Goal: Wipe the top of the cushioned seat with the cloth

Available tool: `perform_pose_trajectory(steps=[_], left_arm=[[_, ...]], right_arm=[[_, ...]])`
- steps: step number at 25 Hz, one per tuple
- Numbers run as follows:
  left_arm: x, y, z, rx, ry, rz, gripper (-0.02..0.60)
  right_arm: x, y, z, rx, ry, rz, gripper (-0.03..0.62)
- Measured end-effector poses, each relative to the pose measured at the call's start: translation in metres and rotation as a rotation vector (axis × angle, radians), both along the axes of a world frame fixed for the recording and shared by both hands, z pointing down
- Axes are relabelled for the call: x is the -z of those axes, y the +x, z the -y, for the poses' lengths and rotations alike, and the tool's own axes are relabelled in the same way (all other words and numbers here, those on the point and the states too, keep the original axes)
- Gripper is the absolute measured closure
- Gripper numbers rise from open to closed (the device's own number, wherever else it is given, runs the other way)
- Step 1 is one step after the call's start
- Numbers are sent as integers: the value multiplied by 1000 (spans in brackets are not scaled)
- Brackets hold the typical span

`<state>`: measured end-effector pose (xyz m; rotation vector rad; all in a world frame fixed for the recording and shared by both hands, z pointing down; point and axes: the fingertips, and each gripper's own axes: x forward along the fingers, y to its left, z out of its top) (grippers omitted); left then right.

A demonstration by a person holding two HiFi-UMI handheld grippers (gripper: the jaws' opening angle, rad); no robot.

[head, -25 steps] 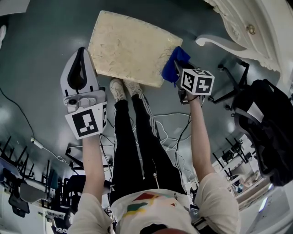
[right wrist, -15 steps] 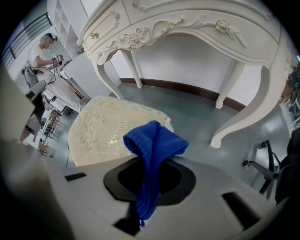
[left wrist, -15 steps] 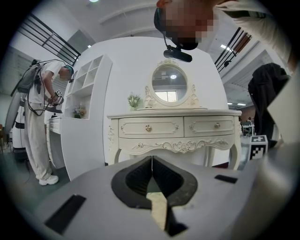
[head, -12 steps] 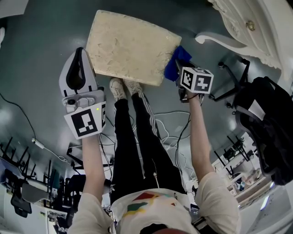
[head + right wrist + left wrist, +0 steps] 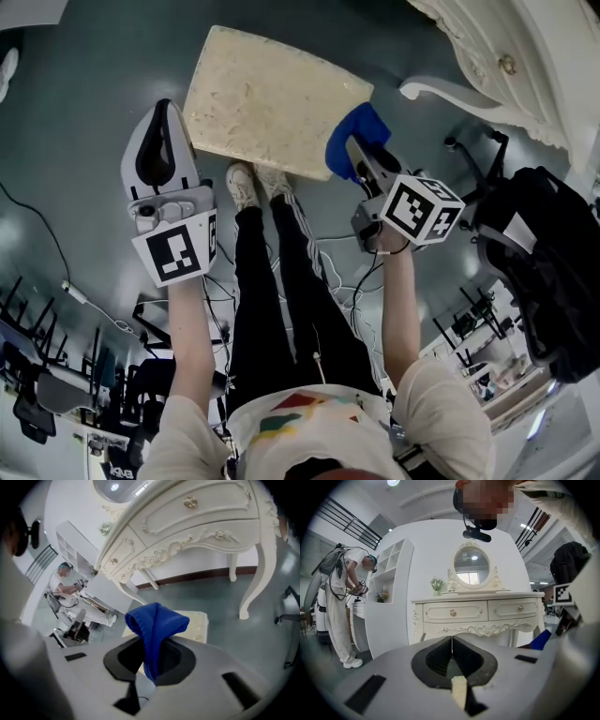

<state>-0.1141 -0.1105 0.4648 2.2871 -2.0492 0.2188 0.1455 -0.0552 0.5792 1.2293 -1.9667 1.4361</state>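
Note:
The cream cushioned seat (image 5: 272, 98) lies on the grey floor below me, and a strip of the seat (image 5: 199, 625) shows past the cloth. My right gripper (image 5: 353, 152) is shut on the blue cloth (image 5: 351, 138), held over the seat's near right corner; I cannot tell whether the cloth touches the seat. In the right gripper view the blue cloth (image 5: 156, 623) stands bunched up out of the right gripper (image 5: 151, 656). My left gripper (image 5: 167, 105) hangs left of the seat, apart from it. The left gripper (image 5: 451, 641) is shut on nothing, its jaws meeting in a thin line.
A white ornate dressing table (image 5: 506, 56) stands right of the seat, and the dressing table (image 5: 478, 616) also fills the left gripper view. A black bag (image 5: 544, 253) and chair base are at the right. Cables (image 5: 361, 258) lie by my shoes (image 5: 253, 183). Another person (image 5: 344, 602) stands far left.
My right gripper has drawn back toward me and tilted, taking the blue cloth with it near the seat's right corner. The left gripper has barely moved.

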Motion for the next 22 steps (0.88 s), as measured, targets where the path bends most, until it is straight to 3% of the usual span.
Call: perform_pose_trajectory(steps=[6, 11, 15, 22], left_arm=[[8, -18, -8, 39, 20, 18, 577], [5, -37, -19, 71, 9, 36, 577], [3, -51, -28, 94, 4, 48, 577], [-7, -75, -39, 147, -16, 46, 577]], right_arm=[[47, -91, 12, 93, 92, 184, 559], [48, -159, 3, 192, 84, 286, 559], [34, -204, -12, 278, 72, 297, 559], [-27, -273, -15, 268, 2, 296, 559]])
